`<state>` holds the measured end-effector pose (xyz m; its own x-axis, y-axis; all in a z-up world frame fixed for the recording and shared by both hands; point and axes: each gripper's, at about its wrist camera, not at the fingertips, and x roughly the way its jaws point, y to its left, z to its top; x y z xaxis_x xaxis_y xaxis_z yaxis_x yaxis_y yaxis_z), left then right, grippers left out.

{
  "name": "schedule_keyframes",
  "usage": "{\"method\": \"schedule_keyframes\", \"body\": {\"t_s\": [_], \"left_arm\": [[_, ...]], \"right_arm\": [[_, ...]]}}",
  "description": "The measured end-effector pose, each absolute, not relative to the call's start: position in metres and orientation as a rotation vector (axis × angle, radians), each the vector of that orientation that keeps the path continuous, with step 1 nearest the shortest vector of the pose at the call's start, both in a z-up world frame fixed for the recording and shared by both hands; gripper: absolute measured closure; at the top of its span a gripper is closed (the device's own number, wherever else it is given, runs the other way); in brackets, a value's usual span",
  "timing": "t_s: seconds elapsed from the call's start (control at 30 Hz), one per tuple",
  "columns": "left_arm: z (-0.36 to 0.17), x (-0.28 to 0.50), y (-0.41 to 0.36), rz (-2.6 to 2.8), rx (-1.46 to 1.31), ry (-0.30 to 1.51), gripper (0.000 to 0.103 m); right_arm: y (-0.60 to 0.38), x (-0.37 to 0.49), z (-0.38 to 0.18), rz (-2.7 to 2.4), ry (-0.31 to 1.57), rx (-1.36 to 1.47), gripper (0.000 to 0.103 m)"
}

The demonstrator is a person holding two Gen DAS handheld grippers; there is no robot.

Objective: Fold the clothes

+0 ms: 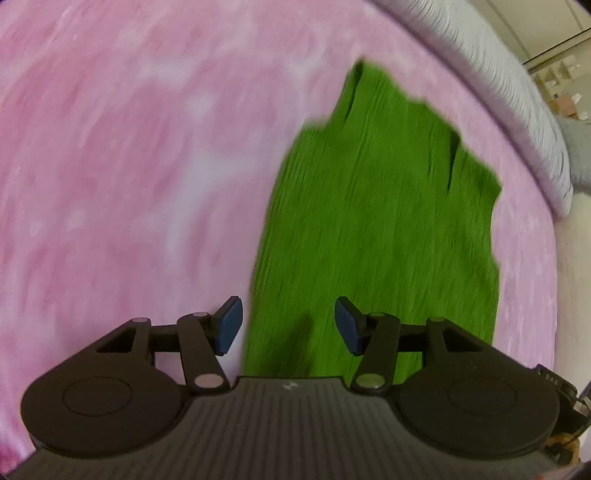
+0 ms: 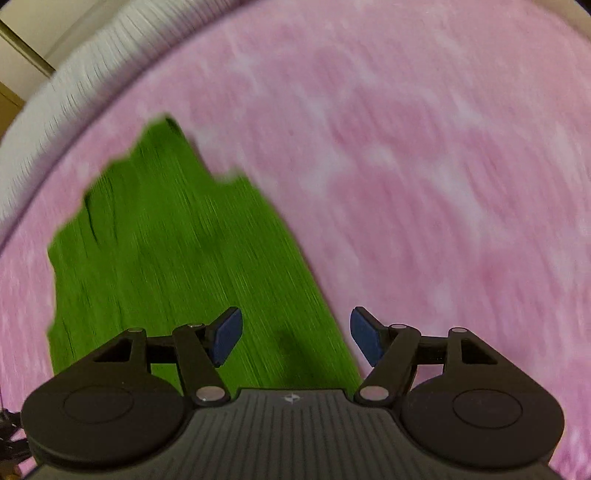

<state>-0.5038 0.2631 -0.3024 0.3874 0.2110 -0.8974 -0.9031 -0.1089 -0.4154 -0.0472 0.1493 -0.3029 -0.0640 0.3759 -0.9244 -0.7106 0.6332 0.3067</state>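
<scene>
Green ribbed-knit garment lies released between folds: left gripper and right gripper both gape empty above it on the pink fuzzy blanket. Blurred; probably part-folded. Next: regrip an edge.

A pink mottled bedspread fills the near scene. Its far edge meets a grey ribbed cover. Beyond, blurred pale walls.

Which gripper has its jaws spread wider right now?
The right gripper: the gap between its blue pads is wider than the left gripper's. Neither holds the green garment.
</scene>
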Motion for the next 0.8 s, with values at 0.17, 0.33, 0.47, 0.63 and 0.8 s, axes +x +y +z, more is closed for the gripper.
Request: {"method": "schedule_keyframes", "body": {"t_s": [0.17,0.33,0.47,0.63,0.8], "left_arm": [[-0.307,-0.518,0.186,1.104,-1.403,0.698,0.044],[-0.308,-0.515,0.134,1.107,-1.444,0.625,0.039],[-0.322,-0.508,0.108,1.128,-1.474,0.581,0.039],[-0.330,-0.508,0.109,1.155,-1.495,0.441,0.063],[-0.319,-0.502,0.126,1.061,-1.453,0.425,0.099]], "right_arm": [[0.085,-0.051,-0.314,0.901,1.451,-0.327,0.035],[0.031,-0.048,-0.326,0.914,1.555,-0.239,0.035],[0.004,-0.050,-0.334,0.950,1.605,-0.163,0.035],[-0.003,-0.055,-0.336,0.985,1.610,-0.115,0.036],[0.008,-0.068,-0.341,1.046,1.599,-0.114,0.092]]}}
